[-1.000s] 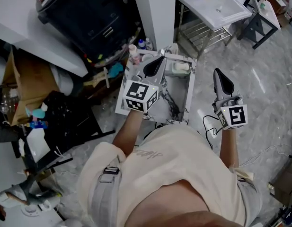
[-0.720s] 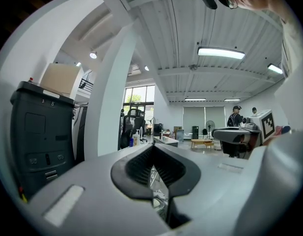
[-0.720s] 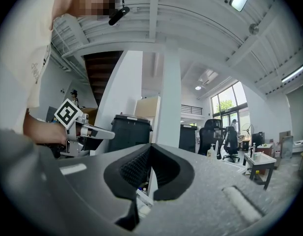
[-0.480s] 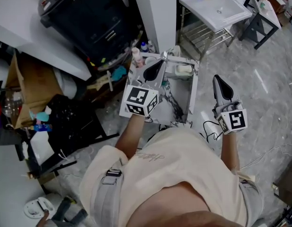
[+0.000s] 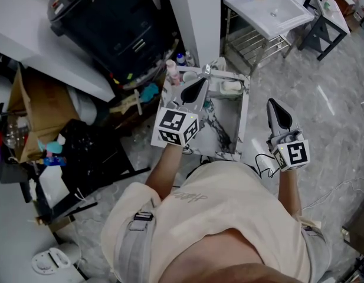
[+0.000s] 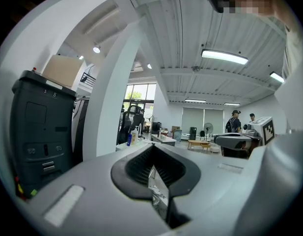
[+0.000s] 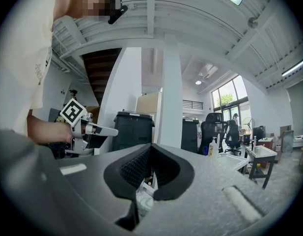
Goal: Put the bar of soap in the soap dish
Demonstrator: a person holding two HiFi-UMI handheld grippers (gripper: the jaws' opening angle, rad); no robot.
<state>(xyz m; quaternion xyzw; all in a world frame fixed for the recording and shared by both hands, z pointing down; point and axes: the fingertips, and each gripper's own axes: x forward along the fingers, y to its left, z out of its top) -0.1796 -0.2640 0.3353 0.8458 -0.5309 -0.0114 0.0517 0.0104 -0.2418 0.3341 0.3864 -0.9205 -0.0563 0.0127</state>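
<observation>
1. Head view.
   - Your left gripper (image 5: 199, 85) hung over the marble-topped desk (image 5: 224, 127). Its fingers were pressed together, held nothing and pointed toward the far edge.
   - A pale oblong block, judged to be the bar of soap (image 5: 230, 87), lay at the desk's far right corner. It was near those fingertips, on their right, but not touching them. Its long axis ran roughly across the picture.
   - Your right gripper (image 5: 272, 106) was off the desk's right edge, over the floor (image 5: 323, 105). Its fingers were also together and empty, and it was well apart from the block. The left hand was the nearer one.
   - The block was too small and pale to tell whether it sat in the soap dish or beside it.
   - Bottles (image 5: 169, 69) crowded the far left corner.

2. Left gripper view.
   - The fingers met, leaving only a thin sliver between them, with nothing pinched.
   - The camera looked level across the room, above the desk. Neither the soap nor a dish appeared.
   - The right gripper's marker cube showed at the right.

3. Right gripper view.
   - The fingers met here too.
   - The sliver below them showed pale clutter that could not be identified.
   - The left gripper appeared at the left. The soap was out of view.
</observation>
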